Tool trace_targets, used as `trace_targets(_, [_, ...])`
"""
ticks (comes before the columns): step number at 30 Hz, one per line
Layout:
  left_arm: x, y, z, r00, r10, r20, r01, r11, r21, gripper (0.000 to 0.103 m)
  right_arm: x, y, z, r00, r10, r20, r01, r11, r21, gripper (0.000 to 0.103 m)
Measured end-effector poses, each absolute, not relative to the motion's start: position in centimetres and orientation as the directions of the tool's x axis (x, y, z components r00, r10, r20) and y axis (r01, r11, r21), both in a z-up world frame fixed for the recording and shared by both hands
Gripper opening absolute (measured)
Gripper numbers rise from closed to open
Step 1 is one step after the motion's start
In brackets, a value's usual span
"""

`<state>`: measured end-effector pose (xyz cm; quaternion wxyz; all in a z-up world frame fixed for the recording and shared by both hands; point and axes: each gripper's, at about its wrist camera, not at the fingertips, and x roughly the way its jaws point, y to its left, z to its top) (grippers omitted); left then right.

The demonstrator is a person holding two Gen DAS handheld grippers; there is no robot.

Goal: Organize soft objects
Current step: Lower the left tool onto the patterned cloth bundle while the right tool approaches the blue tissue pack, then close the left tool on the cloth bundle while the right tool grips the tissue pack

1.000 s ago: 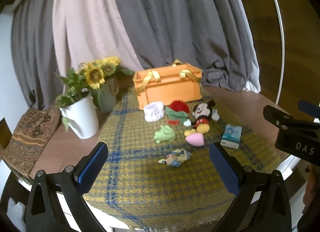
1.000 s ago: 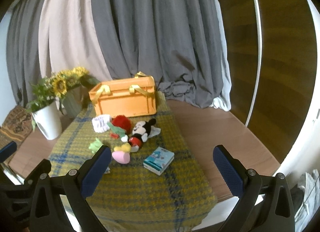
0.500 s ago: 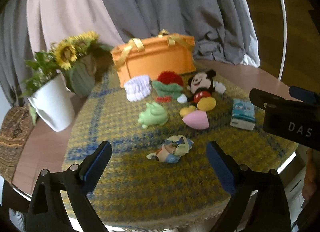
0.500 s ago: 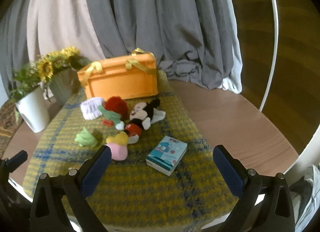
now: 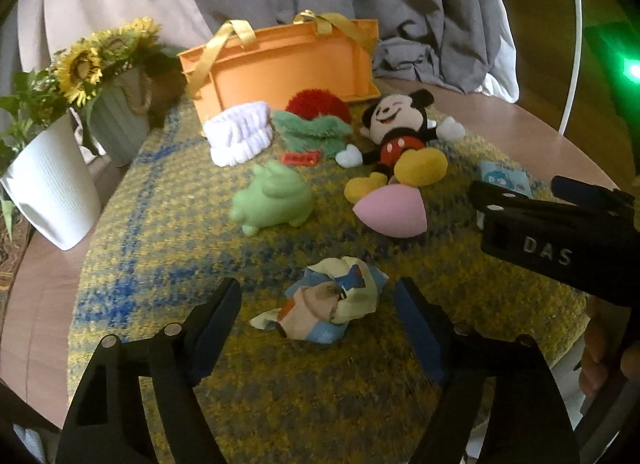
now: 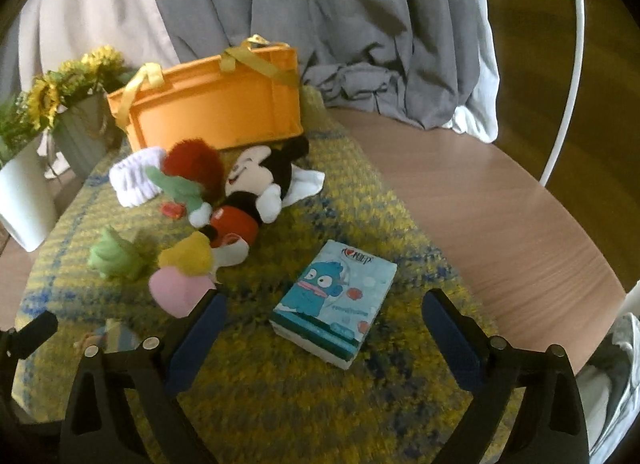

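An orange basket [image 5: 280, 59] with yellow handles stands at the back of the yellow-blue cloth [image 5: 168, 232]. In front of it lie a white scrunchie [image 5: 238, 137], a red-green plush [image 5: 316, 119], a Mickey plush [image 5: 400, 131], a green squishy toy [image 5: 274, 199], a pink sponge [image 5: 390, 209] and a crumpled patterned cloth [image 5: 332, 312]. My left gripper [image 5: 320, 320] is open, its fingers either side of the crumpled cloth. My right gripper [image 6: 324, 336] is open around a blue tissue pack [image 6: 334, 310]; it also shows in the left wrist view [image 5: 560, 232].
A white pot [image 5: 48, 187] with a plant and a grey-green vase [image 5: 116, 119] of sunflowers stand at the left. The round wooden table [image 6: 500, 215] shows bare to the right of the cloth. Grey and beige curtains [image 6: 320, 3] hang behind.
Both grippers have moved forward and down towards the table. The left one now brackets the crumpled cloth, and the right one brackets the tissue pack.
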<state>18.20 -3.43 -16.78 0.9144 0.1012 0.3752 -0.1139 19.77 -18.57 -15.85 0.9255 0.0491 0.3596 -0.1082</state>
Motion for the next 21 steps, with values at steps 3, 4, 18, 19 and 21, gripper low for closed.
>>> trace_targets(3, [18.7,-3.6,-17.3,0.676,-0.142,-0.723,0.302,0.948,0.096,0.071,20.3,-18.7,-16.5,0.706,-0.165,-0.689,0.24,0.971,0.014,0.093])
trace_targets(4, [18.8,-3.6,-17.5,0.669,-0.145,-0.729,0.305,0.948,0.091,0.068,20.4,-18.6,-16.7,0.702,-0.17,-0.692,0.242,0.97,0.007,0.092])
trace_targets(18, [18.5,-3.3,-17.7,0.667,-0.143,-0.731,0.286,0.956,0.074,0.042,20.2,-18.8,-17.7,0.687,-0.16,-0.709,0.239,0.971,0.012,0.067])
trace_targets(19, [18.4,-3.2,-17.6,0.671,-0.144,-0.727,0.28,0.957,0.069,0.042,20.0,-18.8,-17.5,0.691,-0.159,-0.705,0.239,0.971,0.016,0.067])
trace_targets(21, [18.2,-3.2,-17.3,0.676,-0.146,-0.722,0.272,0.96,0.061,0.042,19.4,-18.8,-17.1,0.7,-0.153,-0.697,0.233,0.972,0.022,0.067])
